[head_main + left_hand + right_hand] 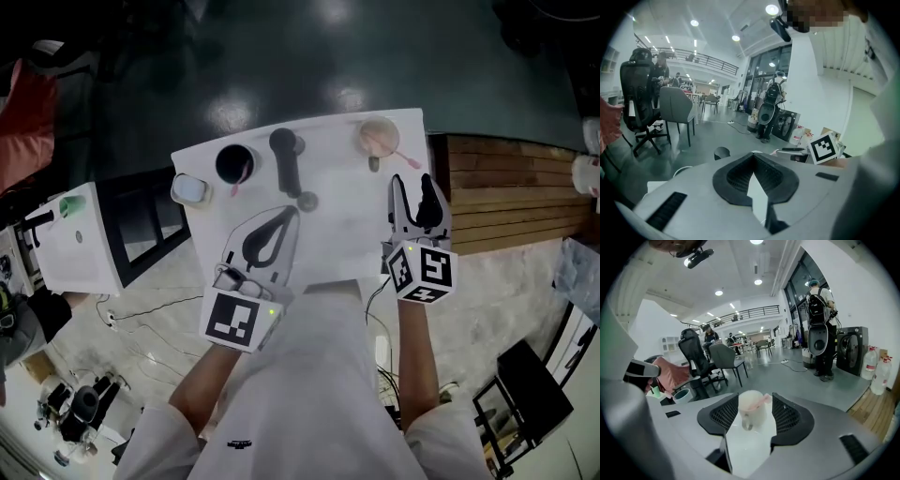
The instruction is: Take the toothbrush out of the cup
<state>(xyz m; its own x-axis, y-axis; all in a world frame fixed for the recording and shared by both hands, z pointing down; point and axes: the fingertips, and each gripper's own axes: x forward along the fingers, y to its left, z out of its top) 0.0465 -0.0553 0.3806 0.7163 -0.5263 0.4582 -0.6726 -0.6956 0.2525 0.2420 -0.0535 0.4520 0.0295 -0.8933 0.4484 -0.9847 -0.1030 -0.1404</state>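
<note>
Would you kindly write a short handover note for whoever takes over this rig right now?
Left gripper: shut, empty, over the white table, near side.
Right gripper: open, empty, jaws pointed at the pale pink cup, not touching it.
Pink toothbrush stands in that cup at the table's far right corner.
Done: nothing taken out yet.
Left: close in, grip the toothbrush, lift it out.

Between the right gripper's (412, 183) black, ribbed fingers (724, 414) shows a whitish cup (752, 409) with a pink toothbrush (762, 400). Beyond the left gripper's (291, 212) grey-and-black fingers (736, 178) stands a black cup (234, 163). The table (342, 202) under them is white; both cubes (424, 272) bear black-and-white squares.
</note>
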